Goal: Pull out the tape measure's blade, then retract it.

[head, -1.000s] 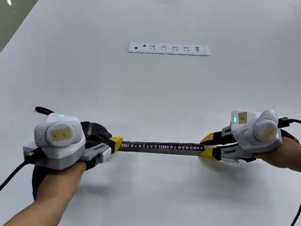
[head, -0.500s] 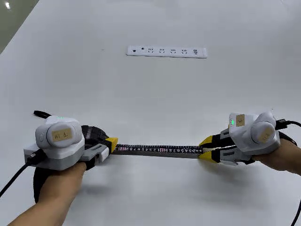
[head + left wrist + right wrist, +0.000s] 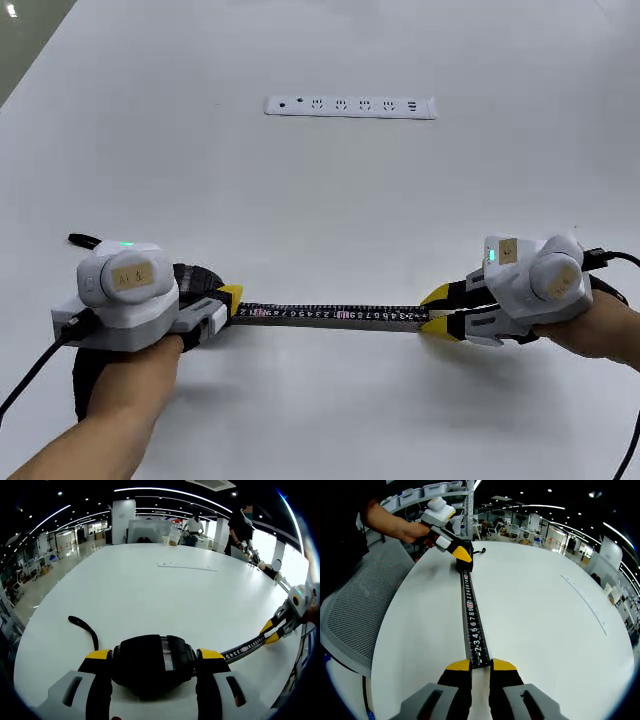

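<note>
Head view: tape measure case (image 3: 197, 281) mostly hidden behind left claw (image 3: 228, 300). Tip of blade (image 3: 335, 315) buried between right claw (image 3: 432, 312) jaws. Numerals on blade too small to read there. Black cable (image 3: 25, 373) cut off at frame edge.

A large open-plan lab hall: ceiling light strips (image 3: 170, 489), distant workbenches (image 3: 512, 532), shelved storage bins (image 3: 432, 489).
</note>
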Demonstrator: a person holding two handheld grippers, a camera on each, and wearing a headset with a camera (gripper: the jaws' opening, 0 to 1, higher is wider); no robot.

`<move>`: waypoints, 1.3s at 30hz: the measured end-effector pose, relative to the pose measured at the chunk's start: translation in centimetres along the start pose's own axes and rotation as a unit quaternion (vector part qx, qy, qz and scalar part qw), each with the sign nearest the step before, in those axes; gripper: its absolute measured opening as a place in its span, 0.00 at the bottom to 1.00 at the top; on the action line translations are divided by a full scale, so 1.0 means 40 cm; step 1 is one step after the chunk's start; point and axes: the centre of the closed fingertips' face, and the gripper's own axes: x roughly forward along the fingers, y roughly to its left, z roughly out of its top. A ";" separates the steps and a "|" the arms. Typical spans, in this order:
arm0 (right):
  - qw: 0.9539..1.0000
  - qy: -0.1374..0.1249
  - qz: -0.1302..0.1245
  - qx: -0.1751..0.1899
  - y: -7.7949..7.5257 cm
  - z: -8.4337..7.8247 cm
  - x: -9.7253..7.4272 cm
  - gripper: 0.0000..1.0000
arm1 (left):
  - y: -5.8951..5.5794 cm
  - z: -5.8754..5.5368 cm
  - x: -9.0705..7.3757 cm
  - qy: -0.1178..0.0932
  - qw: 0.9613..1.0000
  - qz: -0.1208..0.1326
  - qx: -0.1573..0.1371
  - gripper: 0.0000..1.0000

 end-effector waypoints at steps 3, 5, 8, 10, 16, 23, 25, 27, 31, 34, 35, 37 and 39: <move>1.000 0.001 0.000 -0.001 -0.001 0.000 0.000 0.08 | 0.000 0.000 0.002 0.010 1.000 -0.002 0.000 0.63; 1.000 0.002 0.000 -0.001 -0.002 -0.001 0.000 0.08 | -0.001 -0.003 0.001 0.015 1.000 0.001 0.000 0.62; 1.000 0.003 0.000 0.000 -0.001 -0.002 0.001 0.08 | -0.001 -0.004 0.000 0.018 1.000 -0.001 0.006 0.61; 1.000 0.004 0.000 0.000 0.000 -0.002 0.001 0.08 | 0.000 -0.005 0.000 0.020 1.000 0.001 0.007 0.61; 1.000 0.004 0.000 0.002 0.000 -0.001 0.000 0.08 | -0.001 -0.008 0.001 0.028 0.999 0.001 0.015 0.59; 1.000 0.005 0.000 0.002 0.002 0.002 0.000 0.08 | -0.002 -0.008 0.000 0.029 0.999 0.000 0.019 0.57; 1.000 0.006 0.000 0.001 0.002 0.003 0.000 0.08 | -0.002 -0.007 0.000 0.028 0.999 -0.001 0.020 0.57; 1.000 0.007 0.000 0.002 0.002 0.003 0.001 0.08 | -0.002 -0.007 0.001 0.031 0.999 -0.001 0.018 0.57; 1.000 0.008 0.000 0.002 0.001 0.004 0.001 0.08 | -0.002 -0.007 0.000 0.031 0.999 -0.004 0.018 0.57; 1.000 0.009 0.000 0.002 -0.001 0.002 0.001 0.08 | 0.000 -0.006 0.002 0.031 0.999 -0.004 0.017 0.57; 1.000 0.009 0.000 0.003 -0.001 0.002 0.001 0.08 | 0.000 -0.007 0.002 0.031 0.999 -0.005 0.017 0.57; 1.000 0.009 -0.001 0.003 0.000 0.003 0.001 0.08 | 0.000 -0.007 0.001 0.032 0.999 -0.006 0.017 0.57; 1.000 0.010 0.000 0.004 0.000 0.002 0.001 0.08 | 0.001 -0.007 0.001 0.031 0.999 -0.007 0.017 0.57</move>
